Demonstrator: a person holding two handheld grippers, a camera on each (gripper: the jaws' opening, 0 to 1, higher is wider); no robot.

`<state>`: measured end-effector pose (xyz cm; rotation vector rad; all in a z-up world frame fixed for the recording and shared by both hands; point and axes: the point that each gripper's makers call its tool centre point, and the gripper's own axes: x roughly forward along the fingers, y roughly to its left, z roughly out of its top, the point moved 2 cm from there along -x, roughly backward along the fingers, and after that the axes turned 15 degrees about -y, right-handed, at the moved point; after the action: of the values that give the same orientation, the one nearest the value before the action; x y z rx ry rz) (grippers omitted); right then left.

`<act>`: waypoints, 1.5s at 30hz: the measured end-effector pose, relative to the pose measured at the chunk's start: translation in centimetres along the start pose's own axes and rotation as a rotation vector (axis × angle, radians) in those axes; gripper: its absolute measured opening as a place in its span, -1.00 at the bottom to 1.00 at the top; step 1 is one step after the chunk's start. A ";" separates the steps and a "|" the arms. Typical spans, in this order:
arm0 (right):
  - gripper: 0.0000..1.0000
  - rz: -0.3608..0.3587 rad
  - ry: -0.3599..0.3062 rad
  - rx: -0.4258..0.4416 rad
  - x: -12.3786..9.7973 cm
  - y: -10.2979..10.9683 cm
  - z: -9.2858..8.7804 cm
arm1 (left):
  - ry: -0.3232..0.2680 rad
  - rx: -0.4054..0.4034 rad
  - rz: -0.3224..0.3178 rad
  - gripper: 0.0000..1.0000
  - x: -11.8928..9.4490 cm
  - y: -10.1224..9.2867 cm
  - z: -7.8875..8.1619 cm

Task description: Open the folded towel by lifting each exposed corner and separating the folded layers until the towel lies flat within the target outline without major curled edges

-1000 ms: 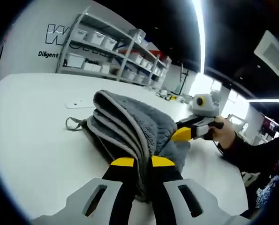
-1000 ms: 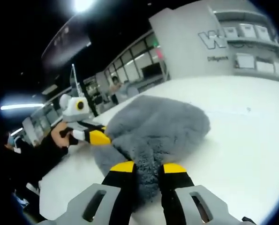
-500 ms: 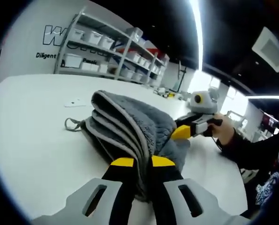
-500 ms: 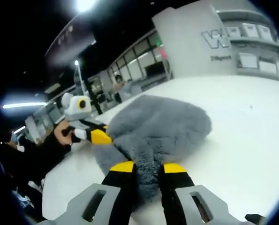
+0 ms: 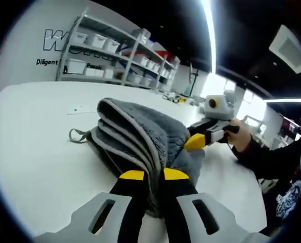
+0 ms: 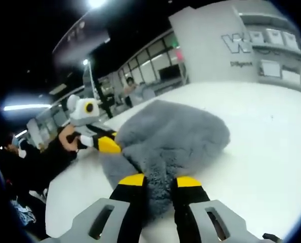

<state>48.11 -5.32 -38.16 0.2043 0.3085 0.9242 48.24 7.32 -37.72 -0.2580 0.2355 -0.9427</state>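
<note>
A wide white table point(image 5: 34, 152) carries everything, its bare top running off toward the shelving point(image 5: 115, 55) against the far wall in the left gripper view and toward glazed partitions in the right gripper view. On the table lies the grey fleece towel point(image 5: 140, 136), still folded into a thick bundle — in the left gripper view its stacked layers show as several pale-edged bands curving over one another, and a small hanging loop point(image 5: 77, 134) trails from its far-left corner onto the tabletop. In the right gripper view the same towel reads as one rounded plush mound point(image 6: 175, 136) with its layers hidden under the top surface.

The left gripper point(image 5: 149, 177) has its yellow-tipped jaws clamped on the near edge of the bundle, the banded layers pinched between them. The right gripper point(image 6: 155, 182) is likewise closed on towel cloth, a tongue of grey pile squeezed between its jaws.

Each gripper also appears across the towel in the other's view: the right one point(image 5: 196, 142) comes in from the right with its yellow tip buried against the fleece, held by a hand point(image 5: 240, 135) in a dark sleeve; the left one point(image 6: 110, 145) enters from the left, its yellow tip touching the towel's edge

A small flat white object point(image 5: 79, 109) lies on the table beyond the towel — too small to identify
</note>
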 end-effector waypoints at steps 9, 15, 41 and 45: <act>-0.68 0.017 -0.012 -0.012 -0.1 0.5 -0.3 | -0.008 0.009 -0.009 -0.83 -0.6 -0.4 -0.3; -0.67 0.019 -0.004 -0.033 -0.5 1.2 -0.6 | -0.008 0.013 -0.015 -0.83 -1.0 -0.9 -0.5; -0.68 0.036 0.001 -0.056 -1.5 2.8 -1.2 | -0.004 0.052 -0.023 -0.83 -2.4 -2.6 -1.1; -0.69 0.040 0.001 -0.058 -1.7 3.2 -1.3 | -0.002 0.054 -0.026 -0.83 -2.6 -2.7 -1.2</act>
<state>44.30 -4.80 -38.16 0.1570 0.2787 0.9712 44.34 7.78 -37.75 -0.2130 0.2047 -0.9727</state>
